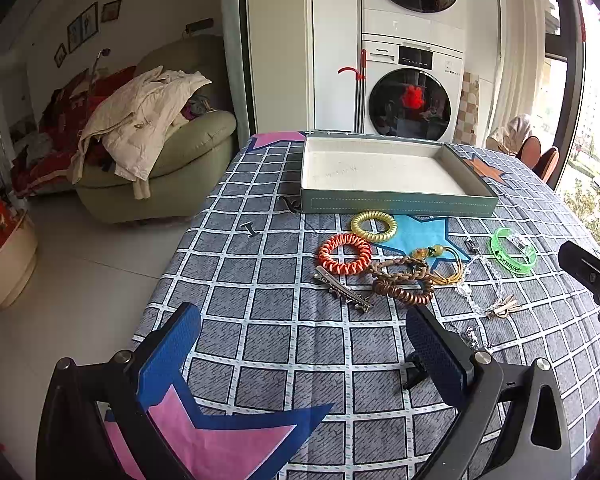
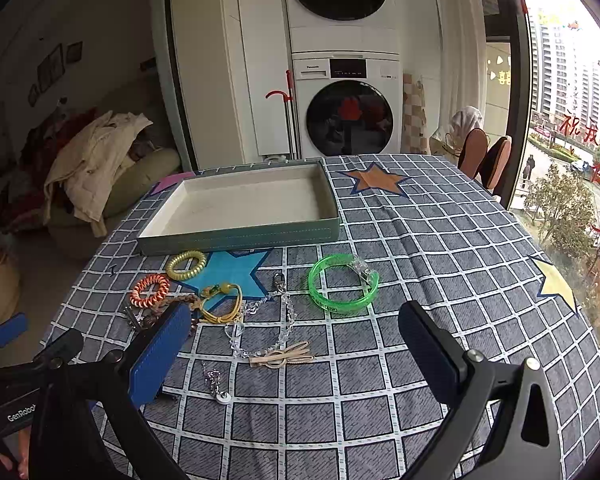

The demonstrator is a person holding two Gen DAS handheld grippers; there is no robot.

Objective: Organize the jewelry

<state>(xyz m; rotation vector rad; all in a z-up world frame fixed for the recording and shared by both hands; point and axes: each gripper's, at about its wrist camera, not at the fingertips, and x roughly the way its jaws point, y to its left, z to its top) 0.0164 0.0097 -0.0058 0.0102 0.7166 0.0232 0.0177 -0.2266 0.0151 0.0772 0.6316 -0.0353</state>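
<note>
**Q:** Where does the jewelry lie, and how will it handle?

**A:** The pieces are scattered on the grey checked tablecloth [image 2: 440, 280], just in front of the shallow grey-green tray with a white lining [image 2: 236, 236], which holds nothing. Nearest you is the clear crystal bead chain [image 2: 286, 312]: limp, slippery, likely to trail, so pinch it at a bunched section, not a single strand. The translucent green plastic bangle [image 2: 342, 284] looks stiff and light; grip across its band. The yellow coiled hair tie [image 2: 186, 265], the orange coiled hair tie [image 1: 345, 254] and the brown braided cord bracelet [image 1: 400, 280] should be springy and forgiving. The silver metal hair clip [image 1: 342, 288] is thin and flat; you take it along its length.

**Q:** And your tools?

**A:** Your left gripper [image 1: 300, 344] and right gripper [image 2: 296, 348] both hover above the cloth, fingers spread wide, holding nothing.
</note>
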